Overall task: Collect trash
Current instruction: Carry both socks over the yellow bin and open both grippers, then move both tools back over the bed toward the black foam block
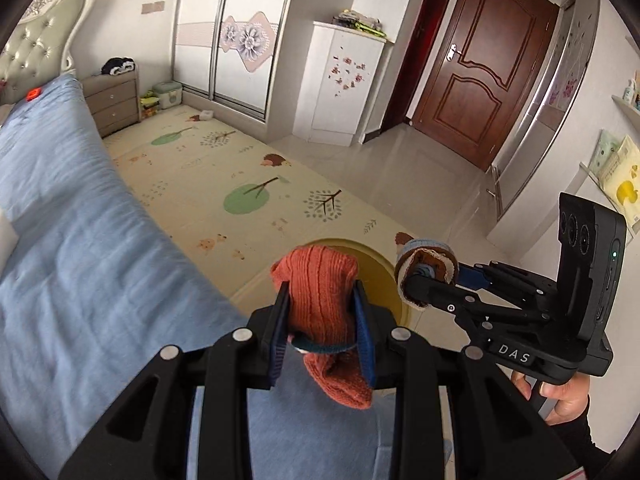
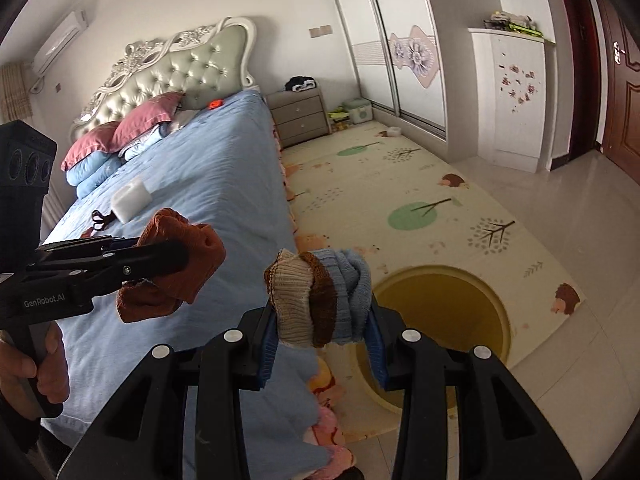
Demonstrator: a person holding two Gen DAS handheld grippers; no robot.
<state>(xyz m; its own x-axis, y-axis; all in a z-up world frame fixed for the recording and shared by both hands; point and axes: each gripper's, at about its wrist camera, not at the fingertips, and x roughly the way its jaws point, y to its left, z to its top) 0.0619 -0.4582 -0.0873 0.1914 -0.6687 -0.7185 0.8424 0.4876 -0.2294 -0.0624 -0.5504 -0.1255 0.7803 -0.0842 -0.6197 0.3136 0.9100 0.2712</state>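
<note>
holding a sock each, both grippers sit over the bed edge near the bin. left gripper (image 1: 322, 308) is clamped on the rust sock (image 1: 320, 292), fingers pinching it mid-length, toe end bunched above the tips, cuff end hanging below between the arms. right gripper (image 2: 322, 320) is clamped on the striped sock (image 2: 316, 296), a wad of beige, brown and light blue knit sticking up past the fingertips. from the left wrist view the striped sock shows just right of the rust one, both over the near rim of the yellow bin (image 1: 394, 280). from the right wrist view the bin's mouth faces up on the play mat (image 2: 420, 184), just right of the gripper, close beside the bed (image 2: 208, 168). neither sock is inside the bin. on the bed, well behind the grippers, lie a white block (image 2: 131, 199) and a small dark tangled item (image 2: 100, 218); can't tell what that one is. pink pillows (image 2: 120, 132) sit at the headboard.
</note>
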